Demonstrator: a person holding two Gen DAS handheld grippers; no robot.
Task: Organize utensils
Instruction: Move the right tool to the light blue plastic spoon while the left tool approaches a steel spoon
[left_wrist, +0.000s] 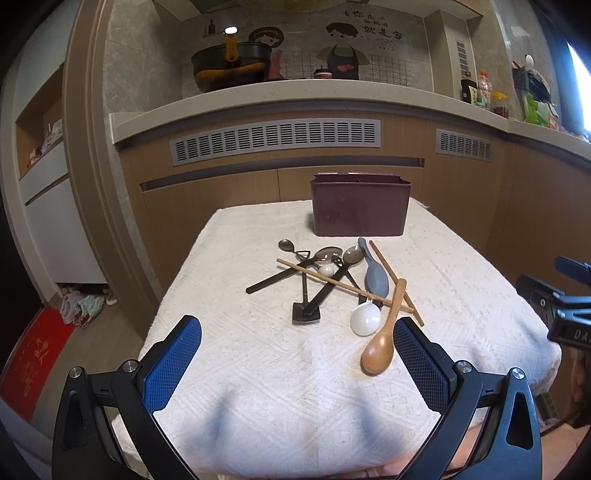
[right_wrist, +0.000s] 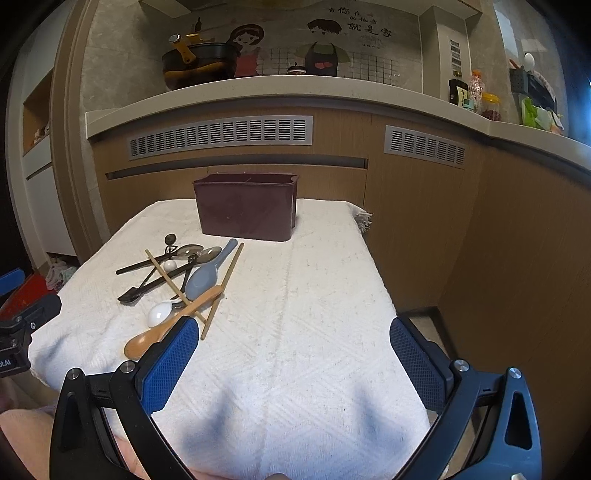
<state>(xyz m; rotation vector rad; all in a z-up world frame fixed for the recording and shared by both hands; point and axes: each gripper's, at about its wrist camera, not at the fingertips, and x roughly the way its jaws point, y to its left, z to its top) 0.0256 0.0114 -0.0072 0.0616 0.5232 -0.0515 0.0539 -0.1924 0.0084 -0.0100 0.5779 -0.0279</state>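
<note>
Covering the worktop, a white textured cloth is seen, with a dark brown utensil box standing upright near the far edge. Utensils are piled loosely in front of the box, between it and the near edge, none inside it as far as can be told.

Pile contents: a wooden spoon is laid nearest the near edge, bowl toward the camera; a white spoon is just beside it; a grey rice paddle is angled toward the box. Two wooden chopsticks are noted, one chopstick crossing over the dark utensils, the other chopstick running along the paddle's side. Several dark metal spoons and a black shovel-shaped spoon are tangled beneath. A small white ball-like item is seen among them; what it is cannot be told.

Left gripper: fingers spread wide, nothing held, hovering over the near part of the cloth, the wooden spoon's bowl just beside its right-hand blue pad.

Right gripper: fingers spread wide, nothing held, over bare cloth toward the right edge; its left-hand blue pad overlaps the wooden spoon in view, contact cannot be told.

A kitchen counter with a black pot is seen behind.
</note>
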